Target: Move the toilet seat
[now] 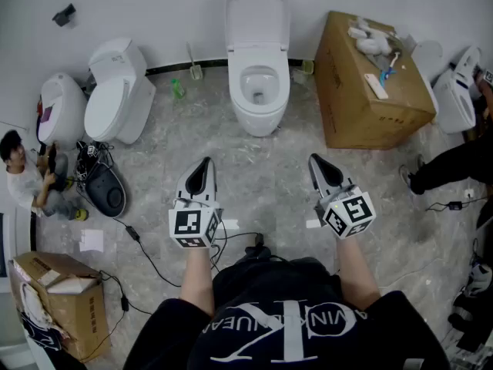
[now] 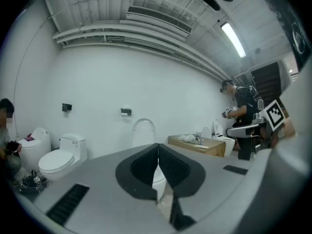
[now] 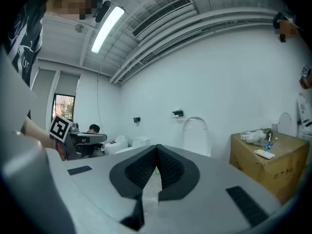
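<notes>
Toilet seat [image 1: 259,58]: far edge of the floor [image 1: 262,183], well ahead of you.
Left gripper [image 1: 202,168]: closed tight, empty.
Right gripper [image 1: 320,164]: closed too, so open up before reaching.

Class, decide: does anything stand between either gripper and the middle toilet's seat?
Nothing visible does. Only bare floor lies between the left gripper, the right gripper and the toilet seat; the cardboard box stands off to its right.
</notes>
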A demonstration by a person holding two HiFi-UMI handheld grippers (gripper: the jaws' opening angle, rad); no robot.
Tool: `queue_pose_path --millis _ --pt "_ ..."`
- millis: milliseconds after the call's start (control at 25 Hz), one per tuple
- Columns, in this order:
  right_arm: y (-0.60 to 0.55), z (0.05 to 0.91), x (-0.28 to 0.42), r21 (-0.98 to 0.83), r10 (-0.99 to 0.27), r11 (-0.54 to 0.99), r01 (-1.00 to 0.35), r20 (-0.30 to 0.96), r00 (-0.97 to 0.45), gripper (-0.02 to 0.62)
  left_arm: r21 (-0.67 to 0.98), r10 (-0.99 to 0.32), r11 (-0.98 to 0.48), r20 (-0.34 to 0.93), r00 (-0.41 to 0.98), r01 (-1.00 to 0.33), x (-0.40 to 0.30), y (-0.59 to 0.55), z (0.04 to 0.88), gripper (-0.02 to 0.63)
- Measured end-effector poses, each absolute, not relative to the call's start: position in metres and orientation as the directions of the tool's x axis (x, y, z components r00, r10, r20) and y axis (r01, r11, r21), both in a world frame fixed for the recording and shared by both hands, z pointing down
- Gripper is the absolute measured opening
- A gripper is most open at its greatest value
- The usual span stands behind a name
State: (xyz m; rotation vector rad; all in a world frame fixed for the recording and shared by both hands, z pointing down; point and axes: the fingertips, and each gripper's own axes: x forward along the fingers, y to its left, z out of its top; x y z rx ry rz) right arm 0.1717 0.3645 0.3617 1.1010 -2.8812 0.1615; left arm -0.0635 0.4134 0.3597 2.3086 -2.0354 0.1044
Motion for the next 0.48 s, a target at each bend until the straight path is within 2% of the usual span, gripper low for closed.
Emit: queue_pose_path --millis 480 --pt "0.363 0.364 0.159 -0.083 -0.666 0.737 -0.671 0.081 -0.742 0.009 -0.008 -0.989 -0.121 0.091 0.12 -0.993 -0.082 0.413 0.358 0.005"
